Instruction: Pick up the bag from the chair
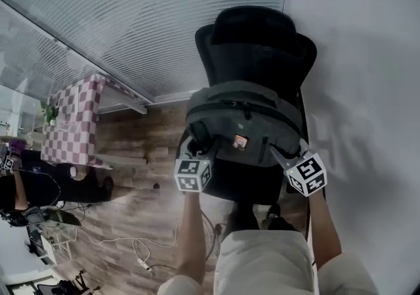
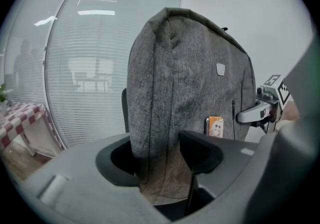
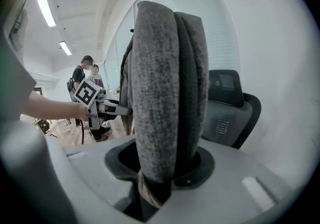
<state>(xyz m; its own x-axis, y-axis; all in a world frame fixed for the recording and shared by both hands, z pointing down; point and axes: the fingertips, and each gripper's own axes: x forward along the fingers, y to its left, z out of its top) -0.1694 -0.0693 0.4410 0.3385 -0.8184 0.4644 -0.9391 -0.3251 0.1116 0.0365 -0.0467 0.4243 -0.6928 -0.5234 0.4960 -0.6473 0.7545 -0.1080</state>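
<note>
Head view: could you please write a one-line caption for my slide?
The left gripper and right gripper hold a grey backpack by its sides, before a black office chair.

grey fabric backpack [image 1: 243, 123] upright, off seat, before black office chair [image 1: 256, 44].

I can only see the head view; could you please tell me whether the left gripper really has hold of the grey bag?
Observer: Yes. In the left gripper view the left gripper has its jaws clamped on a fold of fabric at the grey bag's lower edge.
Operator: Thank you. And the right one?
Observer: The right gripper view shows the right gripper shut on the bag, which it sees edge-on.
Operator: Is anyone nearby?
Observer: That same view shows people standing in the background, beyond the left gripper.
</note>
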